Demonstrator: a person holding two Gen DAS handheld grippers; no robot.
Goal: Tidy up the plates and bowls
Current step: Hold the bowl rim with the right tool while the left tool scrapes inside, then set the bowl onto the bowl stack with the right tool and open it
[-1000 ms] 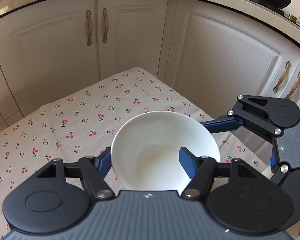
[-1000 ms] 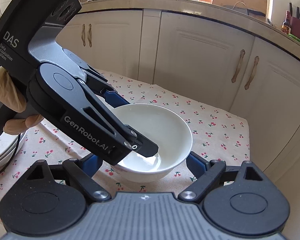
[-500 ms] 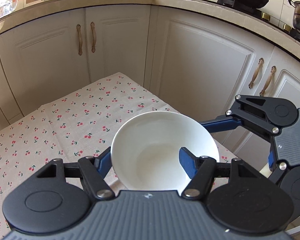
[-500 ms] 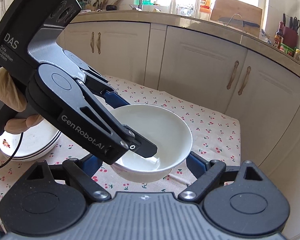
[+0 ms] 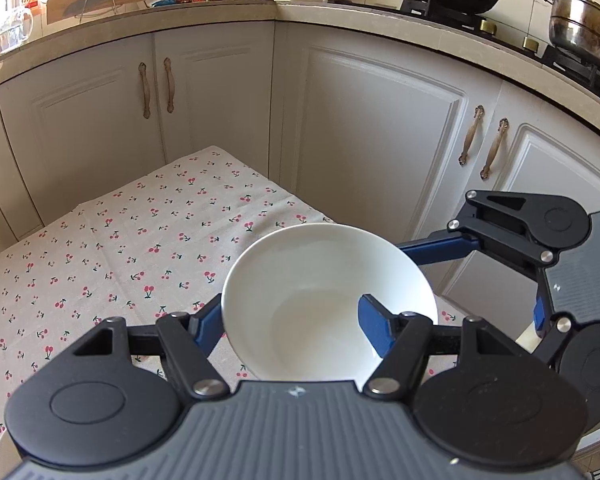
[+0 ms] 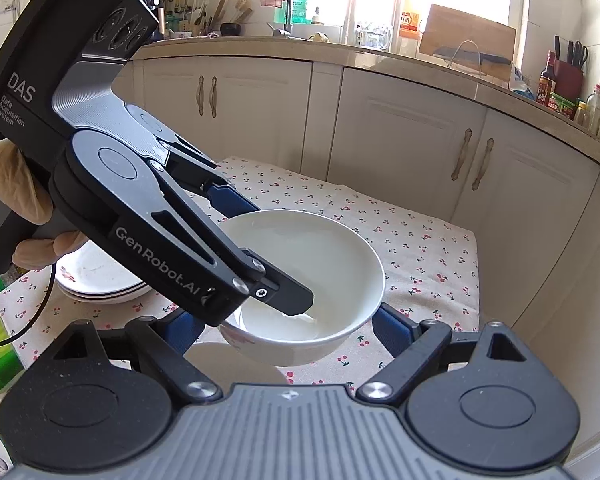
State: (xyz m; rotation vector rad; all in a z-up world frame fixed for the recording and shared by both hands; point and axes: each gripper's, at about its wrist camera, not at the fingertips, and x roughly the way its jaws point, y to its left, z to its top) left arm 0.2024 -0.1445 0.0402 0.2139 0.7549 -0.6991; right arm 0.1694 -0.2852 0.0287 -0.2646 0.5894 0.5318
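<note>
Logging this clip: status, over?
Left gripper shut on white ceramic bowl, held above table. Right gripper open, straddling it. Stacked white plates nearby.

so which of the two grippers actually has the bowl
The left gripper: its fingers pinch the white bowl's rim, one inside, one outside. The right gripper sits open below, fingers apart.

Bowl above the bench, between two grippers.

The bowl sits above the cloth-covered bench, its rim pinched by the left gripper, which reaches in from the left. The right gripper straddles it from the near side. A stack of plates lies left of the bowl; cabinets stand behind.
</note>
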